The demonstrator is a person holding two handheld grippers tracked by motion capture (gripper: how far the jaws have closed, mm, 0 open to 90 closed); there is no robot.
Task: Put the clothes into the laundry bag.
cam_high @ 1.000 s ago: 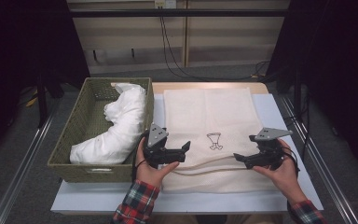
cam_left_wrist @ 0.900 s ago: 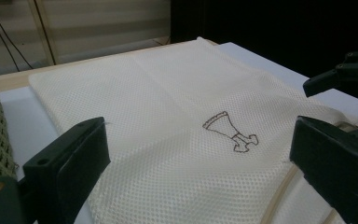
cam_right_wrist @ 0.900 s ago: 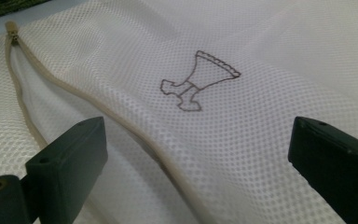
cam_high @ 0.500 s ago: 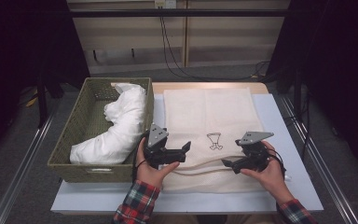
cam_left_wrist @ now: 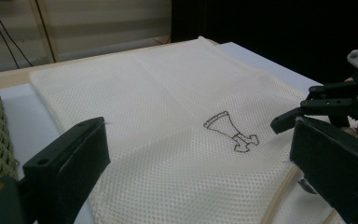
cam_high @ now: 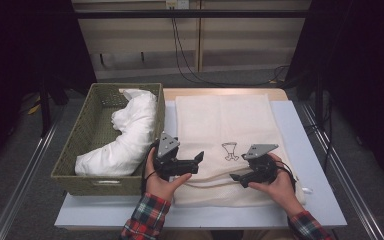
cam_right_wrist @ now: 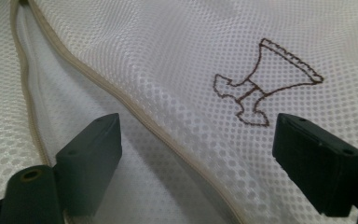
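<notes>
A cream mesh bag (cam_high: 225, 130) lies flat on the table, a small brown emblem (cam_high: 229, 150) stitched on it. My left gripper (cam_high: 196, 162) hovers open over the bag's front left part, its jaws wide apart above the mesh (cam_left_wrist: 168, 140) with nothing between them. My right gripper (cam_high: 235, 177) points left, low over the bag's front edge. Its jaws have just been closing a little. They are still open, with the raised beige seam (cam_right_wrist: 168, 140) of the bag's mouth between them and no pad touching it. The emblem (cam_right_wrist: 261, 84) lies just beyond them.
A green woven basket (cam_high: 75, 150) stands left of the bag and holds a white bundled cloth (cam_high: 125, 135). The pale table top (cam_high: 310, 165) ends close in front of the hands. Cables hang at the far wall (cam_high: 180, 50). Dark floor and metal rails flank the table.
My right gripper has slid left and dropped lower along the bag's front edge, toward the left gripper. The left hand and the bag have stayed put.
</notes>
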